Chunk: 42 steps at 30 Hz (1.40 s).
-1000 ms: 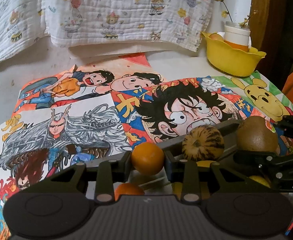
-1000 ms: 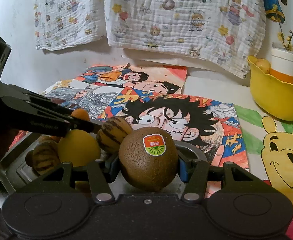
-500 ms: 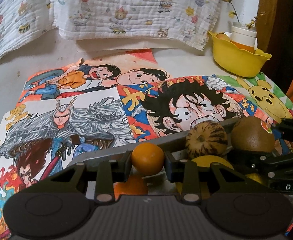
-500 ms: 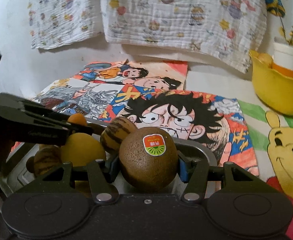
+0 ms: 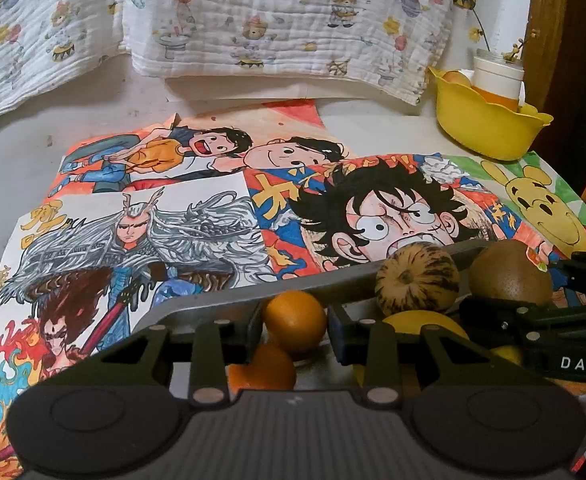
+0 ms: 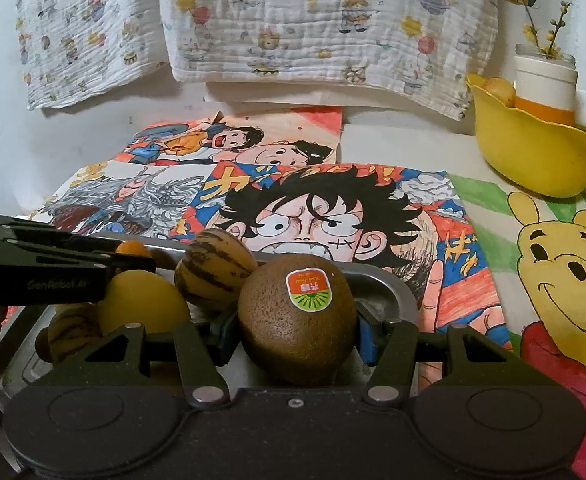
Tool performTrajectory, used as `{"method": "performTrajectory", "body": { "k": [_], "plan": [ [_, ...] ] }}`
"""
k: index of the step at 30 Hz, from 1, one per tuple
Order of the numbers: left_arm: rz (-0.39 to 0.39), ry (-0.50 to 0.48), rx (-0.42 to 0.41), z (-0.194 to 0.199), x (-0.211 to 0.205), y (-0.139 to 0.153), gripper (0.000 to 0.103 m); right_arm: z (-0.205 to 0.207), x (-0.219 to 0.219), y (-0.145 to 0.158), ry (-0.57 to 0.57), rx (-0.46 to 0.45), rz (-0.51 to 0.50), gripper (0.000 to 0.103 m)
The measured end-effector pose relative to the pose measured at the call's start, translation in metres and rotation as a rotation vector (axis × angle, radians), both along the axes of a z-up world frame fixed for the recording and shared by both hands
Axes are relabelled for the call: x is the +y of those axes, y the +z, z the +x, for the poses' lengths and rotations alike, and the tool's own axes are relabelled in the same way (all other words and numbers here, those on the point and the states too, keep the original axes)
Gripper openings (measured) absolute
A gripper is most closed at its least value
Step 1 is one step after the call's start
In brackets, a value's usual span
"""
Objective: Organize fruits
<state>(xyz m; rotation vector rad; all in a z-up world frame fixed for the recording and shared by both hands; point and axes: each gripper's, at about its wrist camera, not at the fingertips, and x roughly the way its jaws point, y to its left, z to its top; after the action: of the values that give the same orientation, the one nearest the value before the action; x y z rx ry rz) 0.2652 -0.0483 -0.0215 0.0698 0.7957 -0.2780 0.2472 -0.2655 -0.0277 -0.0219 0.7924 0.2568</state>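
Both claws stay clamped — left claw (image 5: 295,320) on orange (image 5: 295,320), right claw (image 6: 295,328) on kiwi (image 6: 295,328).

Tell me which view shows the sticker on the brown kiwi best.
The right wrist view: the red-and-green sticker faces the camera on the brown kiwi. The left wrist view shows only its edge.

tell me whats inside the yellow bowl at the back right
In the yellow bowl stands a white cup with an orange band, sprigs rising from it, and a yellowish round fruit beside it. The bowl's wall hides whatever lies lower.
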Motion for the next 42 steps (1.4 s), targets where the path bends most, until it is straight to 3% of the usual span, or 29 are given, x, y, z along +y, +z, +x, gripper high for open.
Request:
{"method": "performTrajectory", "body": {
  "k": [8, 12, 17, 27, 42],
  "plan": [
    [-0.002, 0.01, 0.001, 0.0, 0.0, 0.0, 0.041, 0.0, 0.0, -0.001, -0.006, 0.008, 0.012, 0.059],
    [0.01, 0.039, -0.004, -0.001, 0.001, 0.002, 0.06, -0.003, 0.0, 0.003, -0.013, -0.041, 0.005, 0.063],
    [0.003, 0.062, -0.014, -0.003, 0.005, 0.004, 0.069, -0.004, -0.001, 0.004, -0.029, -0.049, 0.016, 0.067],
    [-0.011, 0.148, -0.093, -0.019, 0.011, 0.018, 0.097, -0.02, -0.007, 0.012, -0.107, -0.144, 0.051, 0.083],
    [-0.029, 0.296, -0.14, -0.055, 0.037, 0.017, 0.102, -0.06, -0.001, 0.024, -0.116, -0.247, 0.051, 0.102]
  ]
}}
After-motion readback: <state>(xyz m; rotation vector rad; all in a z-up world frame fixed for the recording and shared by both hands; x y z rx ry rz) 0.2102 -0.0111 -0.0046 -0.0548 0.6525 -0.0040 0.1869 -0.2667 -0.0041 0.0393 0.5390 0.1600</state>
